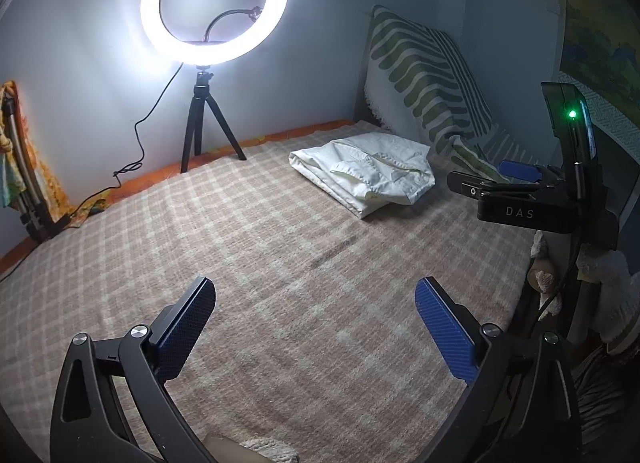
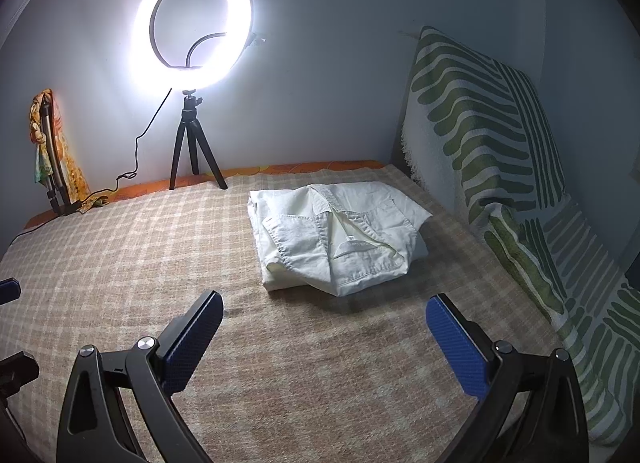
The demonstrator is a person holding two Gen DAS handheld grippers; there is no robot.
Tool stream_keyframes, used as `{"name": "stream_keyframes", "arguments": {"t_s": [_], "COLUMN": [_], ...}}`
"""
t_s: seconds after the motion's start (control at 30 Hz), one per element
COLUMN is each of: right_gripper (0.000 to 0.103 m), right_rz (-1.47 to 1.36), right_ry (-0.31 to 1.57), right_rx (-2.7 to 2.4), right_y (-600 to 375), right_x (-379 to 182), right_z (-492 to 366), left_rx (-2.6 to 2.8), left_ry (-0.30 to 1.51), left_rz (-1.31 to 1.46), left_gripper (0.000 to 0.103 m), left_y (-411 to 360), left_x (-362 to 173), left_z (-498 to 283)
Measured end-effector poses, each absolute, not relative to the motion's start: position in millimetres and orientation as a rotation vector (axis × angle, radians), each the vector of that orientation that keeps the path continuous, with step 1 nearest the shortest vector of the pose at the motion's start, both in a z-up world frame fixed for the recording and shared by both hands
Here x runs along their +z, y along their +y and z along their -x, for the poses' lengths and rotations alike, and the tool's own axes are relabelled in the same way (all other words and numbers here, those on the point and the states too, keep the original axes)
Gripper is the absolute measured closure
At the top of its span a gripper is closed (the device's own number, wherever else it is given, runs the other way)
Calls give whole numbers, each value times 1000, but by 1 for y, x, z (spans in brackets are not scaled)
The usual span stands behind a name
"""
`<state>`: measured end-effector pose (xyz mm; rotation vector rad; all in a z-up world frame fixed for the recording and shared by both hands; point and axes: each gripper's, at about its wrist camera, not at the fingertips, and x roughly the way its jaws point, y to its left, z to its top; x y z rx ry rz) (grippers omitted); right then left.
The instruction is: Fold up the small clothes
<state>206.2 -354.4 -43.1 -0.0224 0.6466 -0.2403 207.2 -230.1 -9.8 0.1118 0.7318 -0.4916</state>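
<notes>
Both the left claw point(image 1: 316, 303) and right claw point(image 2: 324, 319) are spread apart (holding nothing) above the bed point(image 2: 280, 363), near the folded white shirt point(image 2: 340, 231).

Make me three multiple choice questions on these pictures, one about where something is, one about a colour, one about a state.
1. Where does the folded white cotton shirt lie?
A. on the checked beige blanket, near the green-striped cushion
B. under the tripod
C. between closed jaws

2. What colour are the pads on the right gripper?
A. red
B. blue
C. yellow

3. How does the left gripper stand?
A. shut on the shirt
B. shut on nothing
C. open, holding nothing

Key: 1 A, the shirt rests on the blanket beside the cushion; 2 B, both pads show blue; 3 C, only blanket shows between its spread jaws.
</notes>
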Motion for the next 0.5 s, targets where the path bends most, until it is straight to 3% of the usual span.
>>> {"name": "stream_keyframes", "arguments": {"t_s": [0.5], "right_gripper": [0], "right_rz": [10], "right_ry": [651], "right_rx": [-235], "right_y": [-352], "right_x": [-45], "right_z": [-209], "left_rx": [-482], "left_ry": [725], "left_rz": [-109], "left_gripper": [3], "left_y": [-224], "left_x": [-8], "left_z": [-207]}}
